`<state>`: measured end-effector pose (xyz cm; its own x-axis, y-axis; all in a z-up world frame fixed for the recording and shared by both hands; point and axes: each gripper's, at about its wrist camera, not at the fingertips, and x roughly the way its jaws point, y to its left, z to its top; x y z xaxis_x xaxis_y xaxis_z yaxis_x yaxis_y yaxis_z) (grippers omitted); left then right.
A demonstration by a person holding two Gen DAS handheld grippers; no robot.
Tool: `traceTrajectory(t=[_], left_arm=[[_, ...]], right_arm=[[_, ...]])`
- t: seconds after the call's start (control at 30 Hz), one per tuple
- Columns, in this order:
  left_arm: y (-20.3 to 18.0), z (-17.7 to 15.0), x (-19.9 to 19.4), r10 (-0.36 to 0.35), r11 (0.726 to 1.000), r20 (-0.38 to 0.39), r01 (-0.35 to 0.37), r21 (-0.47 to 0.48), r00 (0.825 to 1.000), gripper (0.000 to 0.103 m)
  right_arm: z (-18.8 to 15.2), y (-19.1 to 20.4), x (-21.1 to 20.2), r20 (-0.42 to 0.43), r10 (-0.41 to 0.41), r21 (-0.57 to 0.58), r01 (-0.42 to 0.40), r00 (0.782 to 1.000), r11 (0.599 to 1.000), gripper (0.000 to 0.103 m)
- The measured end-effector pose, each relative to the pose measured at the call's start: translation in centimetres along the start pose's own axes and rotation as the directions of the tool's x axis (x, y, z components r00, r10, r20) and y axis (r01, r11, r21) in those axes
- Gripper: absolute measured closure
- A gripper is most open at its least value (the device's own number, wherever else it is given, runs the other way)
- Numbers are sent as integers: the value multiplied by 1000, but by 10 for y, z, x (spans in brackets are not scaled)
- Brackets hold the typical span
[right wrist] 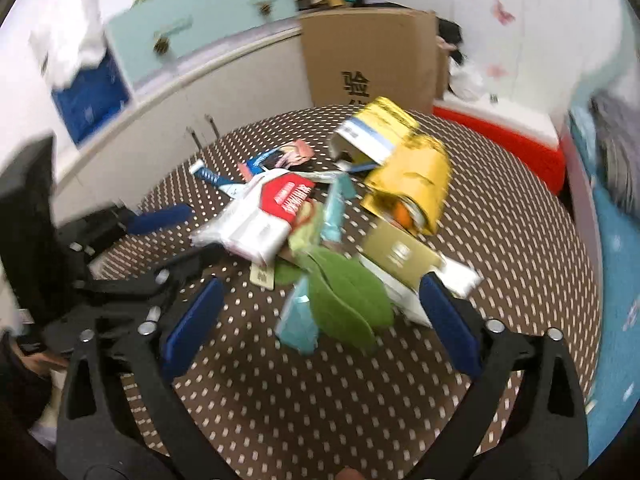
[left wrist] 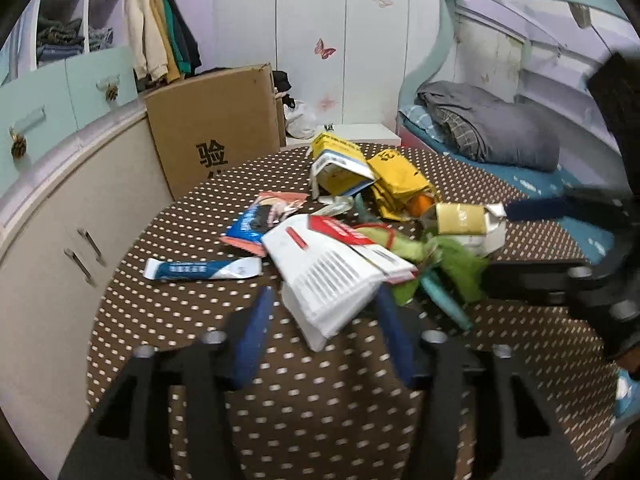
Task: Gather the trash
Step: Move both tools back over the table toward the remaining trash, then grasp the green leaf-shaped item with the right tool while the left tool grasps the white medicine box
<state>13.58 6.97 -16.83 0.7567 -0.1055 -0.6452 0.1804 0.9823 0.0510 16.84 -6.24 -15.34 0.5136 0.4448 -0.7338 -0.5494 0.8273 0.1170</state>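
A pile of trash lies on a round table with a brown dotted cloth [left wrist: 320,408]. My left gripper [left wrist: 326,304] is open, and the near end of a white packet with a red label [left wrist: 324,276] lies between its blue pads without being pinched. In the right wrist view my right gripper [right wrist: 322,284] is open around a green wrapper [right wrist: 344,300] and a teal packet [right wrist: 298,320], touching neither. A gold box [right wrist: 400,256] sits by its right finger. Yellow bags [left wrist: 396,184] lie farther back, and a toothpaste tube [left wrist: 200,270] lies to the left.
A cardboard box [left wrist: 216,128] stands behind the table. A beige cabinet [left wrist: 60,240] runs along the left. A bed with a grey duvet [left wrist: 500,132] is at the right. A red and white block [right wrist: 500,140] lies beyond the table's far edge.
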Motion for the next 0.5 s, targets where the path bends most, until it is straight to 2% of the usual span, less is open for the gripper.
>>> traceTrajectory(t=[0.03, 0.1, 0.17, 0.23, 0.27, 0.3, 0.33, 0.4, 0.5], left_arm=[[2, 0, -2, -9, 1000, 6, 9, 2, 1000, 28], [7, 0, -5, -53, 999, 10, 53, 3, 999, 24], [16, 3, -7, -117, 992, 19, 118, -40, 993, 16], [24, 6, -4, -132, 989, 7, 132, -67, 991, 16], [28, 9, -2, -129, 989, 4, 129, -75, 992, 16], [29, 10, 0, -128, 988, 0, 128, -81, 992, 16], [30, 12, 3, -133, 987, -15, 131, -90, 991, 16], [28, 15, 10, -146, 985, -40, 141, -101, 988, 16], [19, 18, 18, -133, 986, -70, 125, -110, 989, 16]], right_arm=[[3, 2, 6, -11, -4, -17, 4, 1000, 1000, 28], [9, 3, 19, -31, 5, -20, -6, 1000, 1000, 37], [12, 4, 32, -63, -53, -58, 49, 997, 997, 39], [13, 1, 39, -90, -58, -65, 52, 994, 997, 43], [13, -1, 40, -93, -38, -58, 33, 995, 998, 51], [14, -4, 42, -99, -27, -47, 22, 995, 999, 71], [14, -8, 44, -112, -4, -17, 3, 994, 1000, 83], [9, -11, 41, -113, 27, 20, -25, 993, 999, 88], [0, -10, 25, -102, 52, 62, -46, 993, 997, 89]])
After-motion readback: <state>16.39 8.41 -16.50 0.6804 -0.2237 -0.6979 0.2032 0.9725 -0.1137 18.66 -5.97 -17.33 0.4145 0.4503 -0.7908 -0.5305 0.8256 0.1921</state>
